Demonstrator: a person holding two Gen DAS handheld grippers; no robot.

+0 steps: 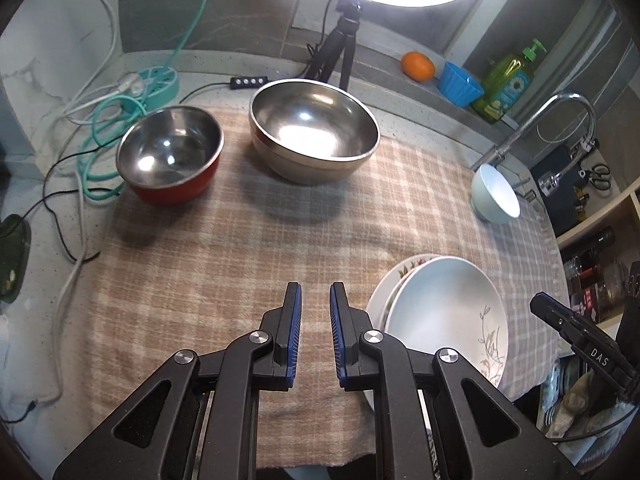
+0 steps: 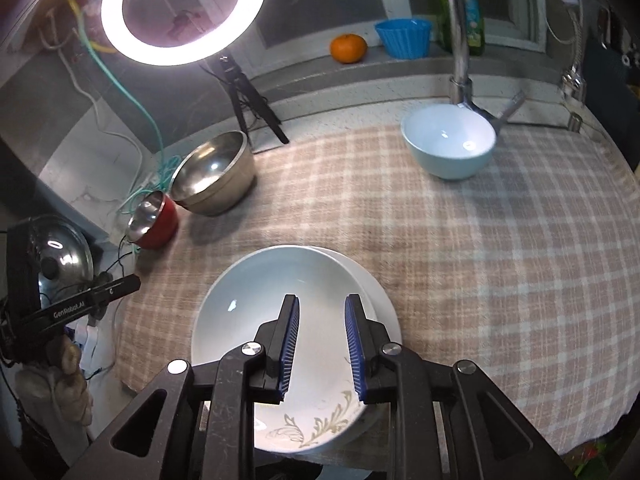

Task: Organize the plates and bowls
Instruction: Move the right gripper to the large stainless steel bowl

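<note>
Stacked plates (image 2: 288, 312): near edge of the cloth (image 2: 480, 260).
Small bowl (image 2: 450, 146): far right, before the faucet (image 2: 460, 40).
Two metal bowls (image 1: 314, 130): far left, side by side.

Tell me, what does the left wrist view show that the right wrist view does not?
Only the left wrist view shows the scissors and the floral rim of the lower plate. Only the right wrist view shows a pot lid at the left edge. Both show the white plate, light blue bowl, red bowl, steel bowl and orange.
</note>
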